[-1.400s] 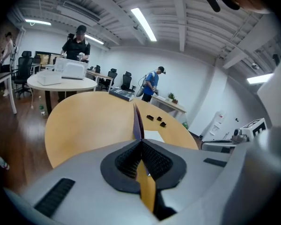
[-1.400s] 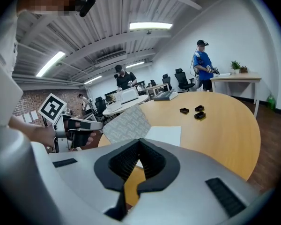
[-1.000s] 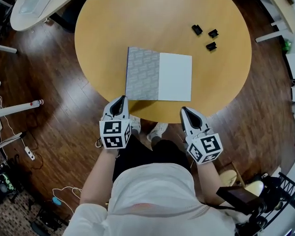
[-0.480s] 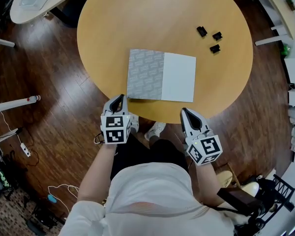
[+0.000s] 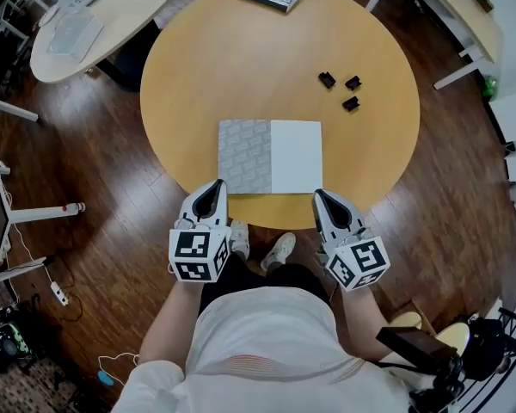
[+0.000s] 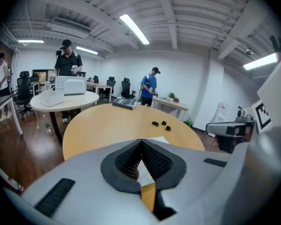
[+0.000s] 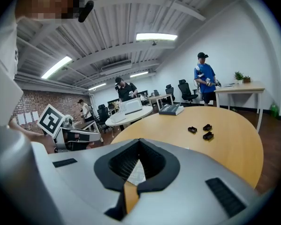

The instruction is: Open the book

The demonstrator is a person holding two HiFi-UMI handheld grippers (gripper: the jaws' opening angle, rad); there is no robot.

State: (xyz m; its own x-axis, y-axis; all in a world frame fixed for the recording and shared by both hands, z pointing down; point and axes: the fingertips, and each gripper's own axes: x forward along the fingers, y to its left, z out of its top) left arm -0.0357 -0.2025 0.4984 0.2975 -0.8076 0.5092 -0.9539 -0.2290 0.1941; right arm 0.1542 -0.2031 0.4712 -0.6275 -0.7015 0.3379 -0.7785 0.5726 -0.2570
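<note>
— Book point(image 5: 271, 157): where?
— We see it flat near our edge of the counter point(image 5: 241, 67), long axis left-right, gray half leftward.
— And us?
— Our left hand-held gripper point(image 5: 216, 186) and right hand-held gripper point(image 5: 321, 194) hover clenched, empty, just short of it.

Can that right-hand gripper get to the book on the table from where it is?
Probably yes. The right gripper sits at the table's near edge, the book lies just ahead, and nothing stands between them. Its fingers are shut, though.
</note>
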